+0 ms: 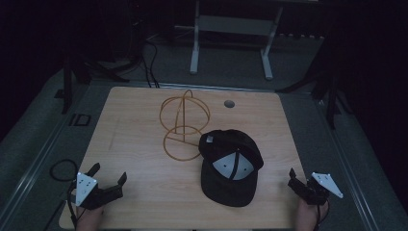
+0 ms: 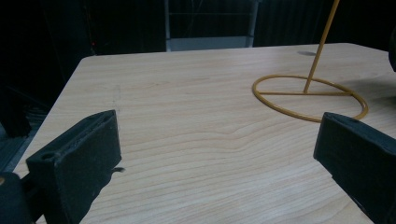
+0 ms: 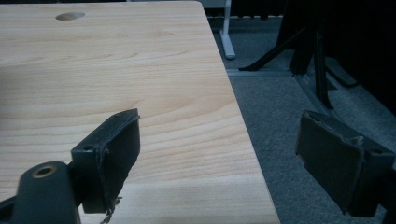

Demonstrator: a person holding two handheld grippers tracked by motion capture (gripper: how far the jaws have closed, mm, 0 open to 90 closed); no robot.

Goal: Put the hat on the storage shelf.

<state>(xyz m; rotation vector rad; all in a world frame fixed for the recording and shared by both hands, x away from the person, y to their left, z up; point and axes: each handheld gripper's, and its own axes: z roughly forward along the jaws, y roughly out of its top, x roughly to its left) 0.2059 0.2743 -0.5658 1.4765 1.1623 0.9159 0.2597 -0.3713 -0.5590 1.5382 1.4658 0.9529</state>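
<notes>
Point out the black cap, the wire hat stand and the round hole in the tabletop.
black cap (image 1: pixel 230 185): high view, on its brim.
wire hat stand (image 2: pixel 309 97): left gripper view, on its ring base.
round hole (image 3: pixel 70 16): right gripper view, on its opening.

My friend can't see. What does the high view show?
A black cap lies upside down on a wooden table, beside a yellow wire stand. Near the front edge, the left gripper and right gripper are open and hold nothing.
</notes>
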